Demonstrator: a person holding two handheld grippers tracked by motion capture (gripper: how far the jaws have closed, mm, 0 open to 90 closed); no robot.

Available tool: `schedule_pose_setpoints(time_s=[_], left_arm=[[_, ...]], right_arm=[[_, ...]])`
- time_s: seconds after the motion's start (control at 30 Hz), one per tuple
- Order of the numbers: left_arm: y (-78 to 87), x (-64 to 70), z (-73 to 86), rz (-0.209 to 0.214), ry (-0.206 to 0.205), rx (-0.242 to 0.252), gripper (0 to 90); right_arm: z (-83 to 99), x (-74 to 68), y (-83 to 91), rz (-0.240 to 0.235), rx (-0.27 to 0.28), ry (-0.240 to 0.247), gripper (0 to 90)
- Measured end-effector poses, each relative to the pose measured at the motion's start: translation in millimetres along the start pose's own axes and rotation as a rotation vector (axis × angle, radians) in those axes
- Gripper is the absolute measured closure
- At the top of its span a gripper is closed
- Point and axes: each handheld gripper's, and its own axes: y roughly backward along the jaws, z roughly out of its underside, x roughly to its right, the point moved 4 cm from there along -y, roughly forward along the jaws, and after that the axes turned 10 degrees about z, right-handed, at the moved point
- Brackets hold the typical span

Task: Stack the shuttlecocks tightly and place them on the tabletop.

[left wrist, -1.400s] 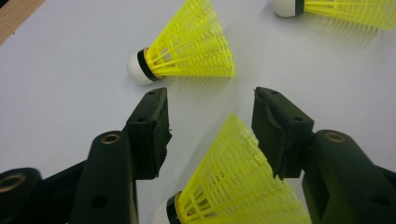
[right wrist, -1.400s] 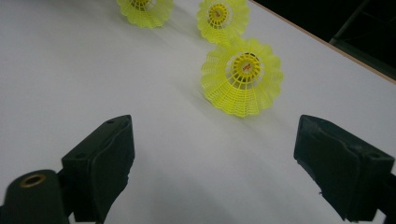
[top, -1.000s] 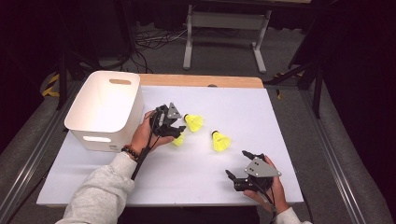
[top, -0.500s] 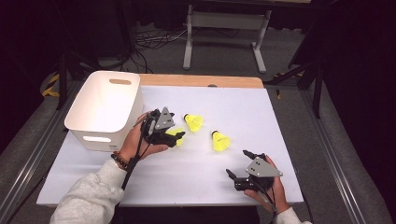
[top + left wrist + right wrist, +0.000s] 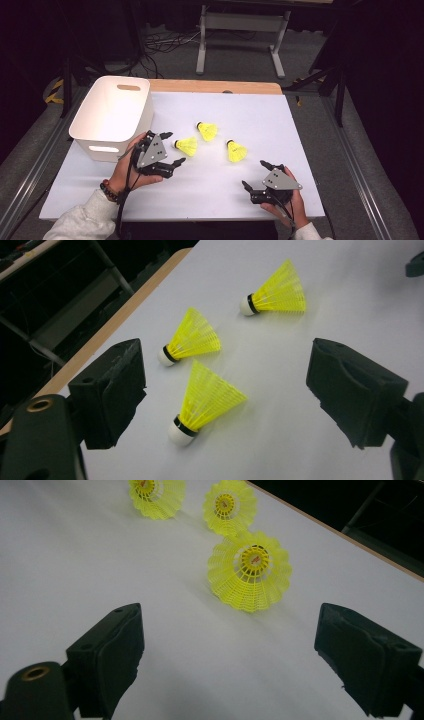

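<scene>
Reaching with my left hand-held gripper (image 5: 170,148), I have its jaws spread wide and empty, with the nearest shuttlecock (image 5: 202,402) lying on the counter (image 5: 310,150) just ahead, between the two jaws. It rests on its side well in from the counter's left edge, beside the white bin (image 5: 111,116). In the high view its cork points toward my left hand-held gripper and its skirt toward the right edge. That long axis looks roughly in line with my reach, so I judge the jaws should straddle it and close across the skirt. Two more shuttlecocks (image 5: 207,131) (image 5: 236,151) lie farther toward the middle. My right hand-held gripper (image 5: 256,176) rests near the front right corner, jaws also spread and empty, well apart from the first shuttlecock, so the left one is nearer.
</scene>
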Motion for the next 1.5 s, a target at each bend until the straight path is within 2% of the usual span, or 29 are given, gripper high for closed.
schedule_pose_setpoints(time_s=[0.2,0.37,0.5,0.57,0.63,0.83,1.1,1.27,1.5], left_arm=[[11.4,11.7,25.6,-0.017,-0.008,0.014,15.1],[17.5,17.0,45.7,-0.009,0.047,0.033,15.3],[20.8,21.1,60.5,-0.007,0.051,0.028,14.9],[21.3,21.6,68.1,0.010,0.070,0.033,14.8],[23.3,21.1,76.0,0.008,0.080,0.023,13.4],[37.8,17.8,89.0,-0.010,0.132,0.038,12.5],[63.2,20.8,105.8,-0.034,0.187,0.052,11.3],[73.5,22.5,111.1,-0.034,0.202,0.065,9.2],[81.9,24.3,114.5,-0.030,0.212,0.075,8.7]], right_arm=[[-0.3,0.1,0.6,0.006,0.002,0.000,12.9],[-1.0,1.8,2.3,0.015,0.010,-0.010,12.9],[-1.3,2.0,2.7,0.017,0.013,-0.013,12.9],[-1.5,1.8,2.5,0.017,0.015,-0.013,12.9],[-1.5,1.6,2.1,0.019,0.013,-0.011,12.9],[-1.5,0.9,1.9,0.016,0.015,-0.023,12.9],[-2.8,0.8,0.1,0.020,0.012,-0.046,13.3],[-4.9,2.2,-1.7,0.031,0.006,-0.046,13.4],[-16.8,6.6,-4.4,0.028,0.009,-0.091,14.9]])
